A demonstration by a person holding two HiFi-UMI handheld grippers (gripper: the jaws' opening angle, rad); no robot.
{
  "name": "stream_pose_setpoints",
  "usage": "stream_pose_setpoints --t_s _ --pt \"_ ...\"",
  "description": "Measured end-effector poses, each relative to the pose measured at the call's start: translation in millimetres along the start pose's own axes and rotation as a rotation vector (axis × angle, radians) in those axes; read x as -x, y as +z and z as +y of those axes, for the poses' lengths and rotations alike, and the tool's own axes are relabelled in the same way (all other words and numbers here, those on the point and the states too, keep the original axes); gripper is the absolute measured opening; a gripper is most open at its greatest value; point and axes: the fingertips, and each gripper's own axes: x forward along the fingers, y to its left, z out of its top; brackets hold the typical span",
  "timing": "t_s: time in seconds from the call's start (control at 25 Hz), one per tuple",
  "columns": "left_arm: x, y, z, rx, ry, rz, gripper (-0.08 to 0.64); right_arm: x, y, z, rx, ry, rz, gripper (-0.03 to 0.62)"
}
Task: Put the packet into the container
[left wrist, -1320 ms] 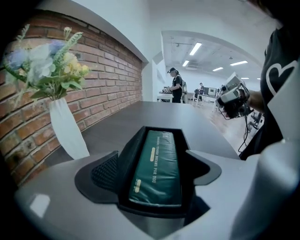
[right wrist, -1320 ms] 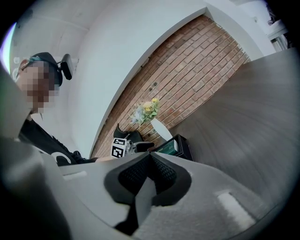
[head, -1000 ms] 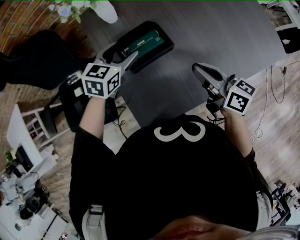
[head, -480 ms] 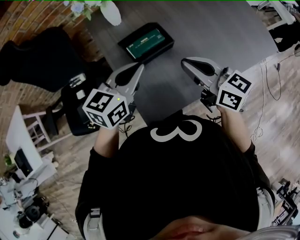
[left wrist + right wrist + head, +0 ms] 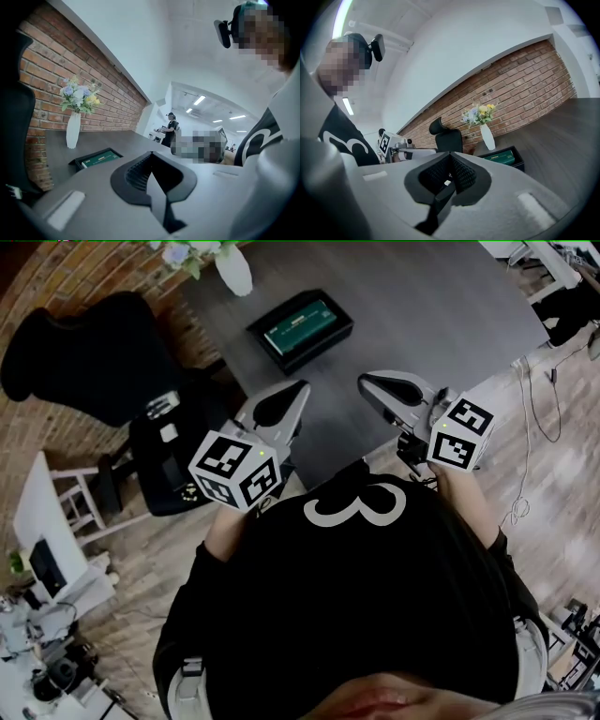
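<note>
**Left claw** (image 5: 298, 390): you hold it above the near edge of the surface (image 5: 431, 306). Its jaws are pressed together with nothing between them. The marker cube sits at its rear, close to your chest.

**Right claw** (image 5: 366, 382): you hold it beside the left one, a gap between the two, also above the near edge. Its jaws meet too, and they carry nothing.

**Container** (image 5: 319, 348): a black, shallow, rectangular tray. It lies flat on the dark grey surface, well apart from both of your claws and farther from you than either.

**Packet** (image 5: 300, 324): green and flat. It lies inside the container, and neither claw touches it.

**Vase** (image 5: 234, 276): white and upright, on the far corner of the surface beyond the container. It holds pale flowers (image 5: 180, 251).

**Chair** (image 5: 75, 357): a black office type, standing on the floor at your left, off the surface.

**Brick wall** (image 5: 47, 79): red, running behind the vase.

**Shirt** (image 5: 356, 596): yours, black with a white numeral on the chest.
</note>
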Motion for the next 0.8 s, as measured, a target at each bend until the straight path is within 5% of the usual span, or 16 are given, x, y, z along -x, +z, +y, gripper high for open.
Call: stream_pose_setpoints --t_s 0.8 --pt "2 -3 -16 -0.039 -0.013 0.025 0.012 4 -6 15 -0.006 0.009 -0.008 0.002"
